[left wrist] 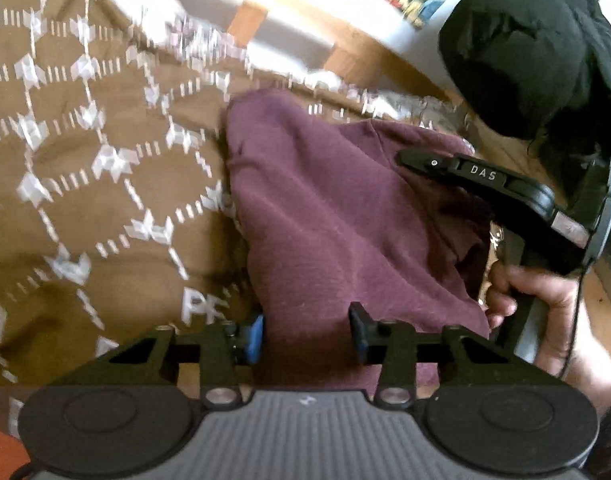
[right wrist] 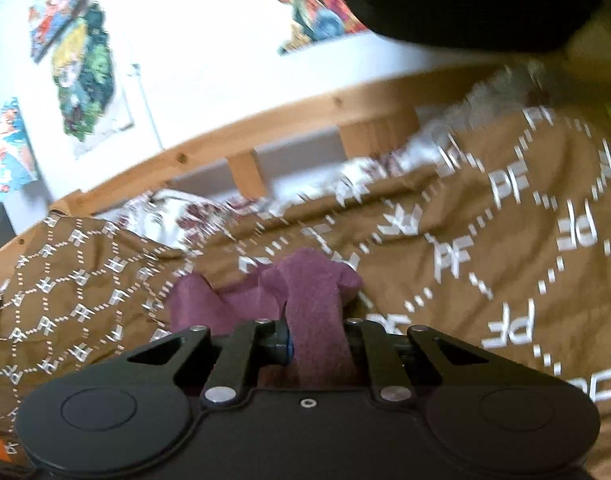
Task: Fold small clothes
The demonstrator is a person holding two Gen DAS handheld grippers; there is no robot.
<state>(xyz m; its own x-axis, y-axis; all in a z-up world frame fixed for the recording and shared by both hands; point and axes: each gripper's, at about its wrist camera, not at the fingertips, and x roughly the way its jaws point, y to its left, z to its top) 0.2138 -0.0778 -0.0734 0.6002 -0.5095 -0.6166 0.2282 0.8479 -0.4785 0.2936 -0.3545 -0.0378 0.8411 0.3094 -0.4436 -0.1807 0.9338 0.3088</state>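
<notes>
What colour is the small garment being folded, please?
Plain maroon garment, no print visible; the left wrist view shows it best.

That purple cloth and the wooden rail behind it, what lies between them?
In the right wrist view, brown patterned bedding and a crumpled white-patterned fabric lie between the purple cloth and the wooden rail.

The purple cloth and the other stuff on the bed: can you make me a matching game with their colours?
Things:
1. cloth held by the left claw and right claw
2. blanket
3. bed rail
4. bundle in the top corner

Colours:
A. light wood
B. black
C. purple
D. brown with white pattern

Pairs: 1-C, 2-D, 3-A, 4-B
</notes>
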